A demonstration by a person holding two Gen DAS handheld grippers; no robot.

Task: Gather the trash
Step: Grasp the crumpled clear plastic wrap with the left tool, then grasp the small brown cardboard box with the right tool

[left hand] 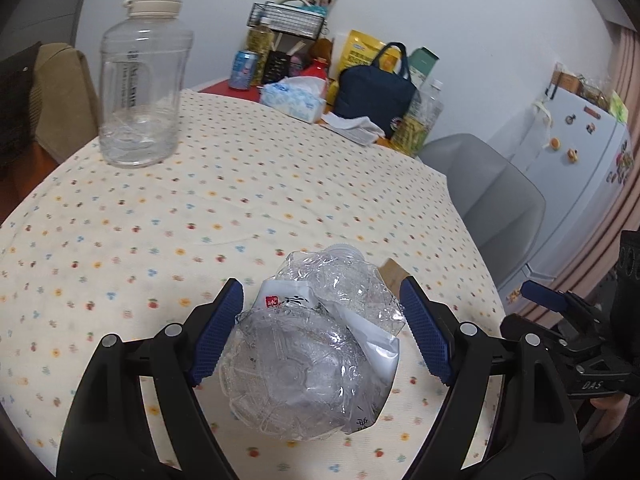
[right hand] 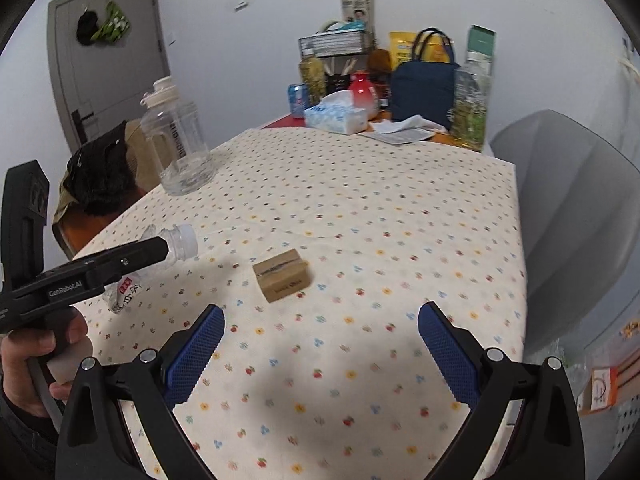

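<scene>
A crushed clear plastic bottle (left hand: 316, 360) with a white label sits between the blue pads of my left gripper (left hand: 320, 286), which is shut on it just above the dotted tablecloth (left hand: 280, 184). In the right wrist view the same bottle (right hand: 180, 240) pokes out cap-first behind the left gripper's finger (right hand: 132, 254), held by a hand (right hand: 32, 360). A small brown cardboard box (right hand: 282, 276) lies on the cloth (right hand: 360, 200) just ahead of my right gripper (right hand: 322, 310), which hangs open and empty. Its corner (left hand: 394, 270) shows behind the bottle.
A large clear water jug (left hand: 140, 92) (right hand: 180, 144) stands at the table's left. The far end is crowded: a tissue box (right hand: 336, 116), a navy bag (right hand: 424, 92), a can (right hand: 298, 98), bottles. A grey chair (right hand: 572, 220) is at the right edge, a fridge (left hand: 572, 148) beyond.
</scene>
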